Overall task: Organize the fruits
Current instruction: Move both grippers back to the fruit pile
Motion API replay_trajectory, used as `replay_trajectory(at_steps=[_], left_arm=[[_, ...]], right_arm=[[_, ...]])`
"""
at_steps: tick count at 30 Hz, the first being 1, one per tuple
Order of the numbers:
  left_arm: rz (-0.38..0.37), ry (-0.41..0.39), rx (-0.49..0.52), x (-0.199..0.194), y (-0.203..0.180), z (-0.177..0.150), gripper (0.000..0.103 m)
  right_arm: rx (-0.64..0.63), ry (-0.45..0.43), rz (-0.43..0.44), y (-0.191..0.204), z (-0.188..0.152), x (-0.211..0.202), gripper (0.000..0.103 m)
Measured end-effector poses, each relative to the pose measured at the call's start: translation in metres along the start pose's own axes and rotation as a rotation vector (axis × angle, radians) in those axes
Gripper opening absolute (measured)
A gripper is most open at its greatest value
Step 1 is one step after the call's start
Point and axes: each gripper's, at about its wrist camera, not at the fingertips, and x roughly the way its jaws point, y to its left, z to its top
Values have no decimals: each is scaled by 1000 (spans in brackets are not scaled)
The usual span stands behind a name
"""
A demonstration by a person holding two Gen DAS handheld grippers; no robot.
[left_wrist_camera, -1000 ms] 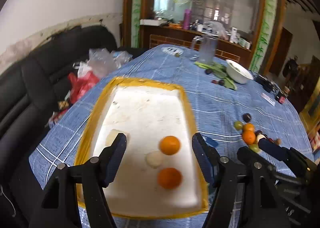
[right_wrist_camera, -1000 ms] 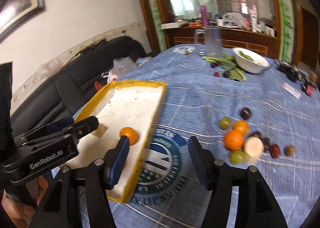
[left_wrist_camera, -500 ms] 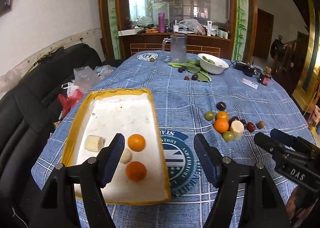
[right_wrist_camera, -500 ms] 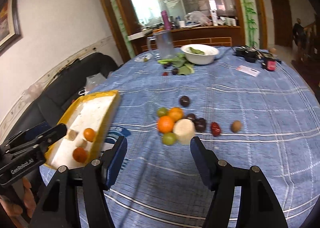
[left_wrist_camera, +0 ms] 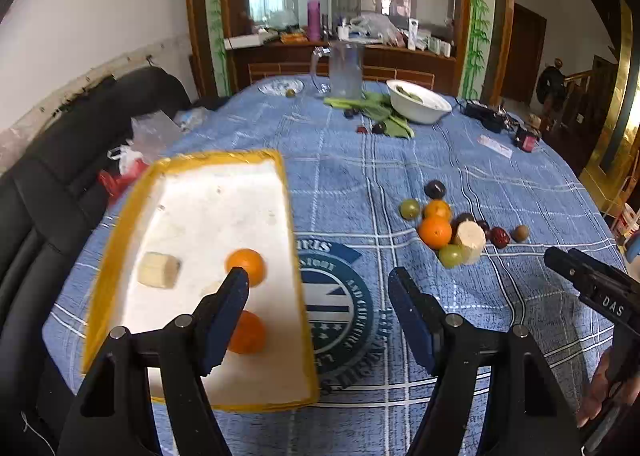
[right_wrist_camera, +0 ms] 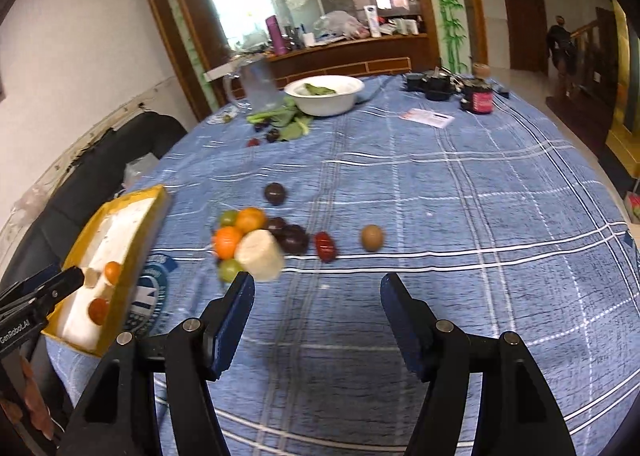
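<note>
Behind fruit pile (right_wrist_camera: 260, 240): white bowl (right_wrist_camera: 326, 93), pitcher (right_wrist_camera: 258, 85).

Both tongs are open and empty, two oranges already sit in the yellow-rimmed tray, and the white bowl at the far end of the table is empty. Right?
Not quite: the white bowl is not empty; the right wrist view shows green leaves inside it. The rest stands: the left tongs and right tongs are open and empty, and two oranges sit in the yellow-rimmed tray.
</note>
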Motion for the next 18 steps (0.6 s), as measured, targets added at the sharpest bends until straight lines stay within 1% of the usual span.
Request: replay_trajectory(at_steps=[2, 4, 9, 13, 15, 18], left_arm=[[-11, 17, 11, 8, -5, -1, 71], [-25, 31, 17, 15, -10, -2, 71], [-46, 66, 20, 31, -16, -2, 71], [-59, 63, 13, 36, -13, -1, 71], [-63, 55, 12, 36, -11, -1, 71], [-76, 53, 18, 39, -12, 1, 71]], right_arm=[[4, 14, 6, -4, 1, 5, 70], [-2, 34, 34, -1, 2, 12, 70], [-39, 76, 106, 21, 12, 35, 70], [-65, 77, 106, 37, 21, 53, 68], [-68, 90, 115, 44, 26, 63, 68], [-82, 112, 104, 53, 28, 81, 68]])
